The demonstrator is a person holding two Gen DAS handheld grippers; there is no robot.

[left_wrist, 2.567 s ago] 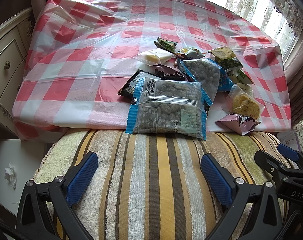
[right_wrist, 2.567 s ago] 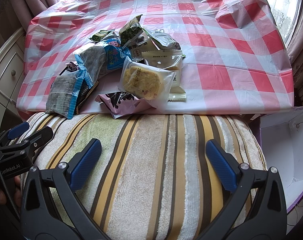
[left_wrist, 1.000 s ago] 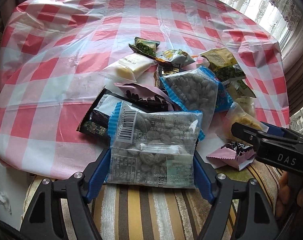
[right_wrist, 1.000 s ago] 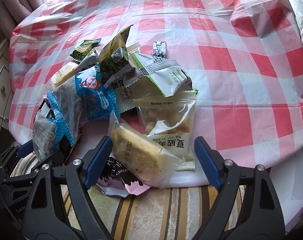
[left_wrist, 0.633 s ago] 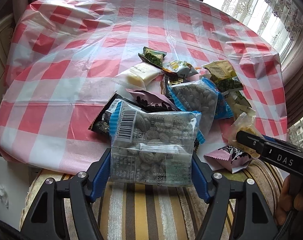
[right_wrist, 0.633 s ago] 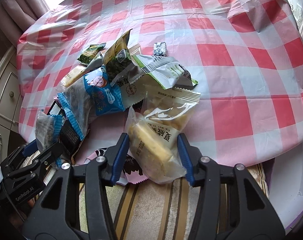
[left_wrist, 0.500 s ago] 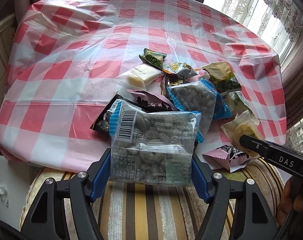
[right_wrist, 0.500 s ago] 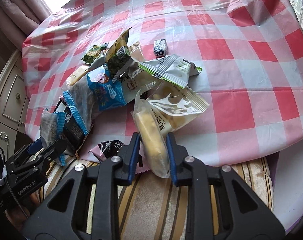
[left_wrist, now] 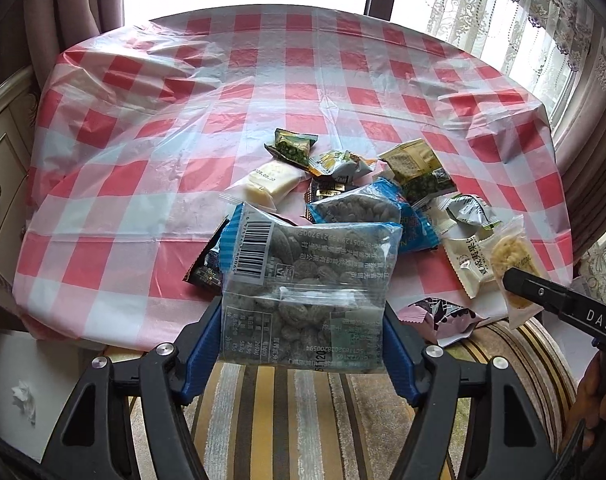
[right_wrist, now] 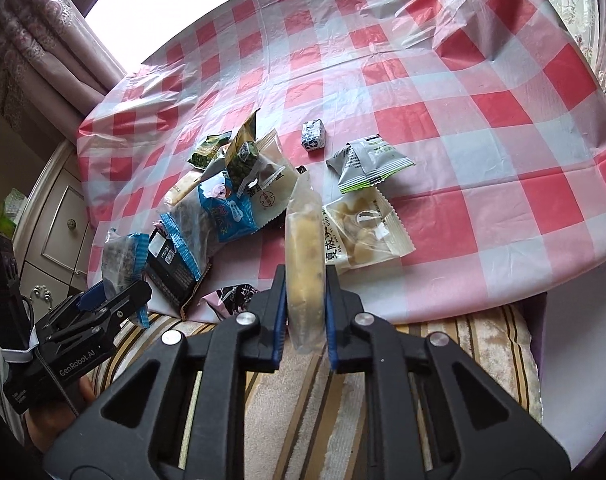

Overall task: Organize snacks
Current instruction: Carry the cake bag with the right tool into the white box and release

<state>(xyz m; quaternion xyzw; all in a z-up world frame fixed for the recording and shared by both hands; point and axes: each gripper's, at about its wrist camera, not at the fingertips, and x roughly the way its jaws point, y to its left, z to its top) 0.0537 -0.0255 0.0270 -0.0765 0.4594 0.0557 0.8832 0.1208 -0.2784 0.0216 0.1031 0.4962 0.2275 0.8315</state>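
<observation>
Two packets were held clear of the heap at once as the snack sorting was carried into its lifting stage. The left tongs point(left_wrist: 303, 344) were clamped on a clear, blue-edged plastic packet of dark wrinkled dried fruit point(left_wrist: 307, 284), gripped by its two side edges so that its flat barcoded face was turned up toward the camera. The right tongs point(right_wrist: 305, 312) were shut tight on a clear plastic wrapper holding a pale yellow round cake point(right_wrist: 305, 256), pinched edge-on across its thickness, the crimped top seam standing up beyond the blue pads.

Beyond both tongs, the remaining snacks were left scattered on the round bench under its glossy red-and-white checked plastic cloth point(left_wrist: 143, 168): a second blue packet of dried fruit point(left_wrist: 367, 212), a white-wrapped pale bar point(left_wrist: 269, 182), small green foil sachets point(left_wrist: 293, 148), a cream packet of pale nuts point(right_wrist: 363, 232) just ahead of the right tongs, and a pink-and-black wrapper point(left_wrist: 439, 314) at the near rim. Below the tongs, a striped plush seat cushion point(left_wrist: 303, 420) was seen.

The grasp step was judged complete; a destination for each packet was judged to be called for next, though no sorting container could be identified for certain. The slick, crinkly film was judged liable to slip, and the soft cake to be crushed if squeezed harder.
</observation>
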